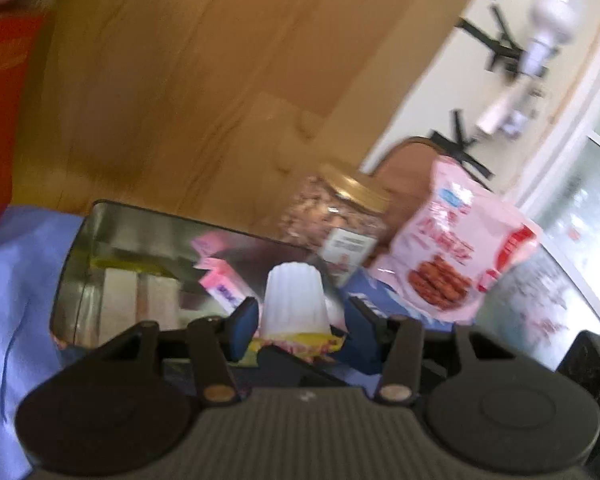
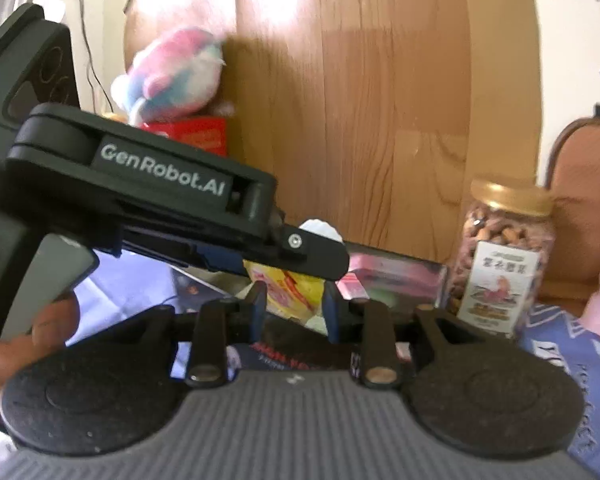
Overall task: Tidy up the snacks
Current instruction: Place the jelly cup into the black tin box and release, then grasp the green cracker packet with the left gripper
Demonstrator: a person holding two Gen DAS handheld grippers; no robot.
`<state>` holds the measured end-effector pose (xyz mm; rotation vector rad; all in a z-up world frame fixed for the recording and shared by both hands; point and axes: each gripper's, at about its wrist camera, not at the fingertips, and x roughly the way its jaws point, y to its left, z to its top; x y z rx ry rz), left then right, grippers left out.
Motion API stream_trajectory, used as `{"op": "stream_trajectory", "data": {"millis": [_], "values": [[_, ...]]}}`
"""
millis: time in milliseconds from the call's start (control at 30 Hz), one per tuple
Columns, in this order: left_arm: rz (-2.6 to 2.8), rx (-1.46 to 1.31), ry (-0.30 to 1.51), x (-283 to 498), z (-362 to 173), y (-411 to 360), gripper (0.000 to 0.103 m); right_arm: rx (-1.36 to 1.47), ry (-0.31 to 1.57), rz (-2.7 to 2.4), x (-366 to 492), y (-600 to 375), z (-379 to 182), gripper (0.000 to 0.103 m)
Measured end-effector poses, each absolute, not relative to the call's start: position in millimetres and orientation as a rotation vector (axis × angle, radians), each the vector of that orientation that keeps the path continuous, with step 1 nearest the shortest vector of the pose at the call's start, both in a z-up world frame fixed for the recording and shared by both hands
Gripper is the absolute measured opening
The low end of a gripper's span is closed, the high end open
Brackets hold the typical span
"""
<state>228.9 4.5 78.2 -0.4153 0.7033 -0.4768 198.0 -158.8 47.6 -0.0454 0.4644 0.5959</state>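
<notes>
A white ribbed jelly cup [image 1: 294, 300] with a yellow and pink foil lid sits between the blue pads of my left gripper [image 1: 302, 314], which is shut on it. In the right wrist view the left gripper [image 2: 324, 262] reaches across from the left, and the cup's white top [image 2: 320, 232] shows above its finger. My right gripper [image 2: 294, 294] is shut on yellow and pink foil [image 2: 288, 286] just under that finger. I cannot tell whether this foil is the same cup's lid or a second cup.
An open metal tin [image 1: 76, 248] with pink packets [image 1: 220, 280] lies on blue cloth [image 1: 12, 280]. Beside it stand a gold-lidded nut jar [image 2: 500, 256] and a pink snack bag [image 1: 460, 248]. A plush toy [image 2: 172, 72] sits on a red box [image 2: 196, 132]. A hand [image 2: 28, 340] holds the left gripper.
</notes>
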Motion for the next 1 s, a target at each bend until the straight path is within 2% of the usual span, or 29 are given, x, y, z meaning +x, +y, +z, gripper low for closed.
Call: {"op": "stream_trajectory", "data": {"millis": [200,333,467,700,767,833,1000], "values": [[-0.438,-0.424,0.706,234,67,9,0.048,0.009,0.463,0.559,195,-165,50,0.036],[-0.465,-0.460,0.644,201,85,28,0.048,0.141,0.489,0.622,164,-188,58,0.036],[-0.413,-0.451,0.629,153,88,53,0.049,0.280,0.600,0.742,128,-199,45,0.036],[-0.311,-0.538,0.714,88,39,91,0.049,0.220,0.697,0.711,101,-175,14,0.035],[-0.302,-0.577,0.744,77,25,96,0.049,0.239,0.726,0.702,104,-172,7,0.033],[-0.306,-0.583,0.761,69,16,95,0.049,0.230,0.750,0.712,104,-165,2,0.018],[-0.359,-0.536,0.768,52,11,83,0.049,0.239,0.679,0.634,88,-179,20,0.008]]}}
